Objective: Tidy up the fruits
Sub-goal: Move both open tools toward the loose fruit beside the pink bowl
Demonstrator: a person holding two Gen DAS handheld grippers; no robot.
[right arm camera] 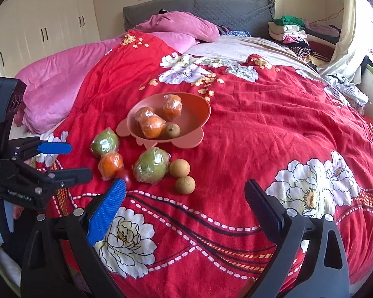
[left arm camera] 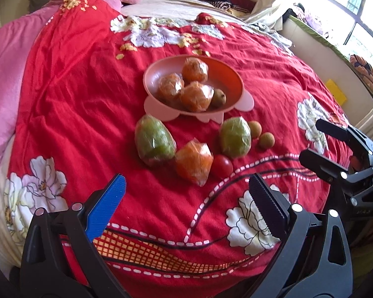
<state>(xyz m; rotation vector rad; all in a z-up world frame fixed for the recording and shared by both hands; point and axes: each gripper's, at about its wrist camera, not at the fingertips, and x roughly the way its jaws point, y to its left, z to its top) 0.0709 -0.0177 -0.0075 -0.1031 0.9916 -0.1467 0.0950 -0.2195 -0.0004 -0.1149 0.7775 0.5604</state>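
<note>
A pink bowl (left arm camera: pixel 226 74) (right arm camera: pixel 199 109) on the red bedspread holds three wrapped oranges (left arm camera: pixel 195 95) and a small brown fruit (left arm camera: pixel 218 97). In front of it lie two wrapped green fruits (left arm camera: pixel 154 140) (left arm camera: pixel 235 137), a wrapped orange (left arm camera: pixel 194 160) (right arm camera: pixel 111 165), a red tomato (left arm camera: pixel 221 166) and two small brown fruits (left arm camera: pixel 266 140) (right arm camera: pixel 179 168). My left gripper (left arm camera: pixel 186 186) is open and empty, just short of the loose orange. My right gripper (right arm camera: pixel 185 190) is open and empty, near the brown fruits. It also shows in the left wrist view (left arm camera: pixel 308 139).
The red floral bedspread (left arm camera: pixel 87 99) covers the bed. Pink quilts (right arm camera: pixel 62 79) lie at the left and back. Folded clothes (right arm camera: pixel 293 32) are stacked by the headboard. A window ledge (left arm camera: pixel 335 57) runs along the right.
</note>
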